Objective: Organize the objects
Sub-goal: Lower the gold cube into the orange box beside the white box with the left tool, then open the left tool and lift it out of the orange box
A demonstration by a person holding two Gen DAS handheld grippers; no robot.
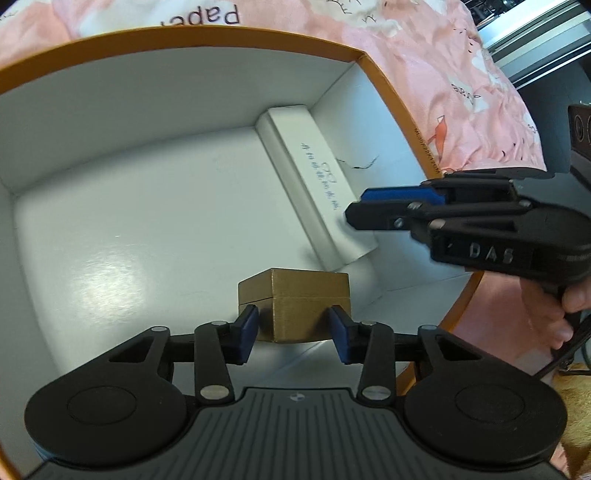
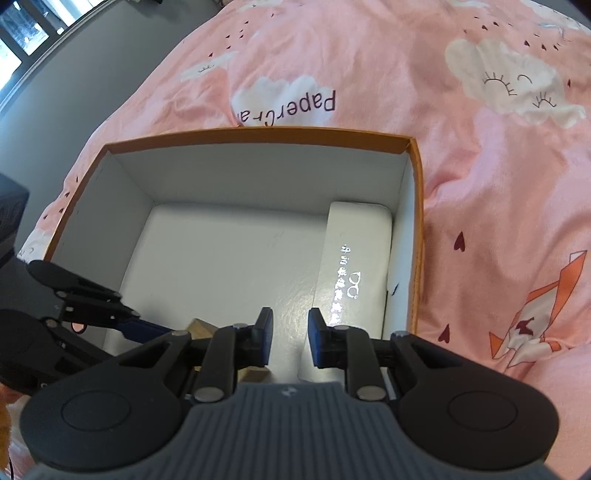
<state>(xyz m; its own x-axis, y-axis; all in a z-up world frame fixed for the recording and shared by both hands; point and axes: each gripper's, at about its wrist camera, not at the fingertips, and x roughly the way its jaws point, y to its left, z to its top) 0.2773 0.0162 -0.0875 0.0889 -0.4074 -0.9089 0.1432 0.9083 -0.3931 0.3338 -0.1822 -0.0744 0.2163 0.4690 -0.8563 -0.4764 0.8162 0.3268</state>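
Observation:
A small gold box (image 1: 306, 295) rests on the white floor of an orange-rimmed carton (image 1: 184, 36), near its front wall. My left gripper (image 1: 294, 323) is shut on it, one blue pad against each side. In the right wrist view only corners of the gold box (image 2: 199, 326) show behind a finger. A long white case (image 1: 317, 177) with printed text lies along the carton's right wall. My right gripper (image 1: 356, 208) hovers over the near end of that case (image 2: 354, 251). In its own view the right gripper (image 2: 290, 332) stands slightly open, with a narrow gap and nothing between its pads.
The carton (image 2: 258, 134) sits on a pink bedspread (image 2: 480, 184) printed with clouds and foxes. A hand (image 1: 569, 306) holds the right gripper's handle. A dark device (image 1: 580, 129) and a window frame lie beyond the bed's edge.

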